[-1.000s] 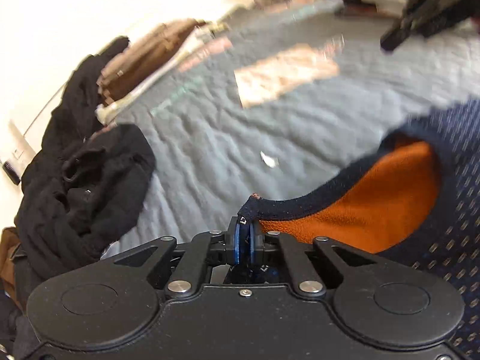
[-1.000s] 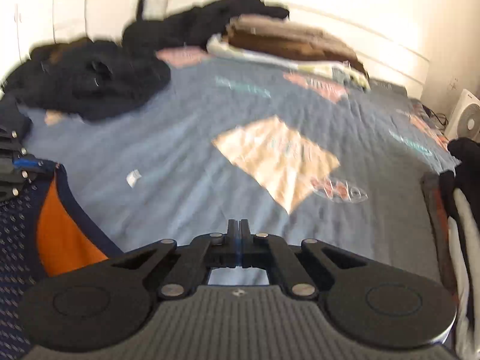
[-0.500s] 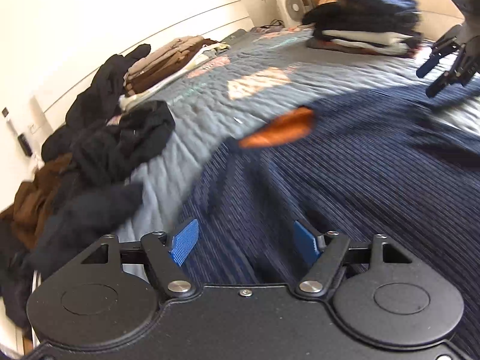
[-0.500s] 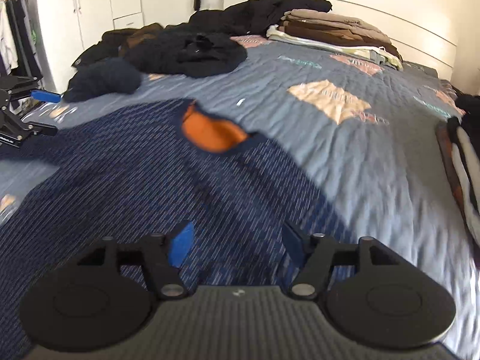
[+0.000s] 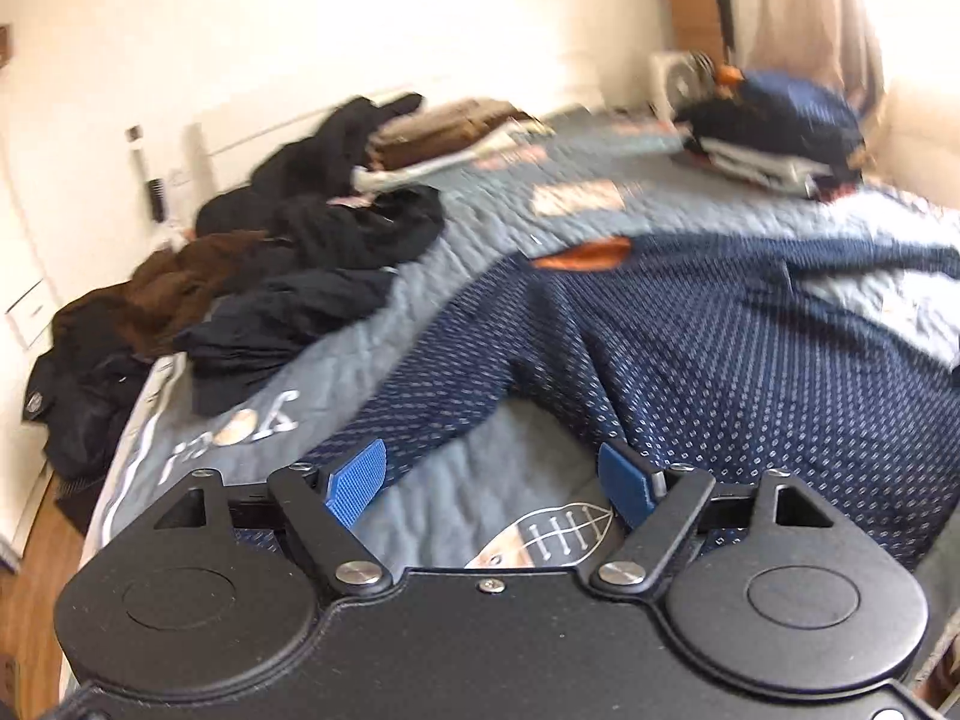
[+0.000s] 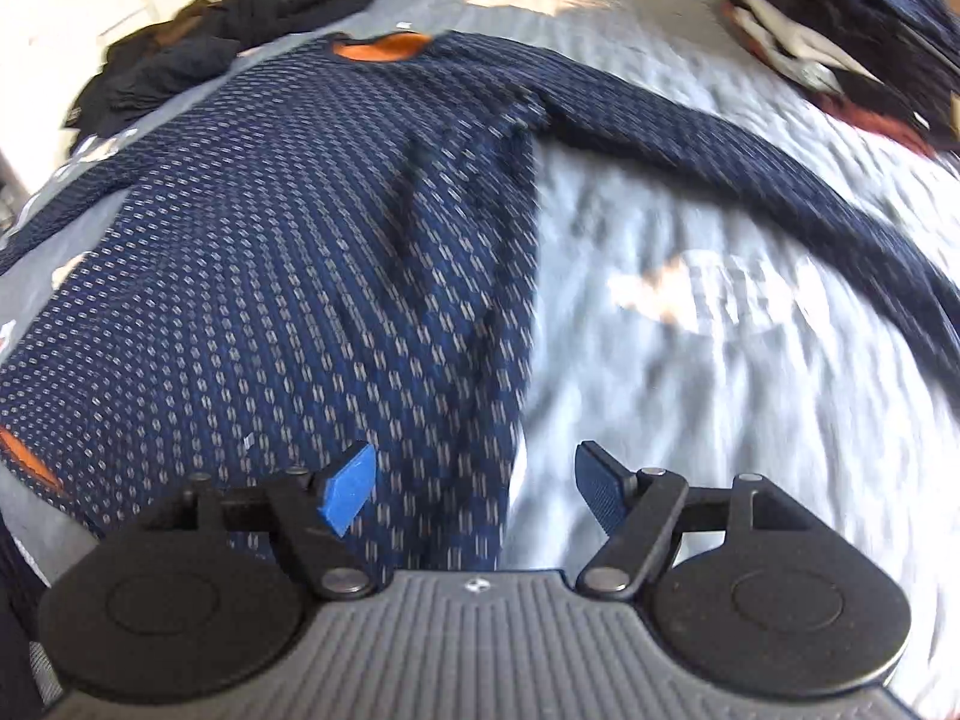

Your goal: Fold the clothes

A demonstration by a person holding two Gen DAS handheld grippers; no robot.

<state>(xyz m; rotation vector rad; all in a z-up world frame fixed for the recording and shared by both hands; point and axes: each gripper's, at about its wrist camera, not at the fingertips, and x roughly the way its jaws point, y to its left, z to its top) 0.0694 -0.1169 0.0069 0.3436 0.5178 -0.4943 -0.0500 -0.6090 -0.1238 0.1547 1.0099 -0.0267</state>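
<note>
A navy dotted sweater (image 5: 708, 336) with an orange neck lining (image 5: 585, 255) lies spread face down or flat across the grey quilt (image 5: 480, 216). Its sleeves reach out to both sides. My left gripper (image 5: 492, 483) hangs above the near sleeve and armpit, jaws opening, nothing between the blue pads. In the right wrist view the same sweater (image 6: 288, 252) fills the left half, its sleeve (image 6: 750, 144) running to the right. My right gripper (image 6: 474, 483) hovers over the sweater's side edge, jaws opening, nothing held.
Loose dark and brown clothes (image 5: 258, 282) are heaped along the bed's left side. Folded brown items (image 5: 450, 126) lie by the headboard. A stack of folded clothes (image 5: 774, 132) sits at the far right corner, seen also as a stack (image 6: 840, 30). A fan (image 5: 678, 81) stands behind.
Both grippers let go of the sweater's neckline and opened. They pulled back toward the near edge of the bed, and the sweater now lies spread out flat.
</note>
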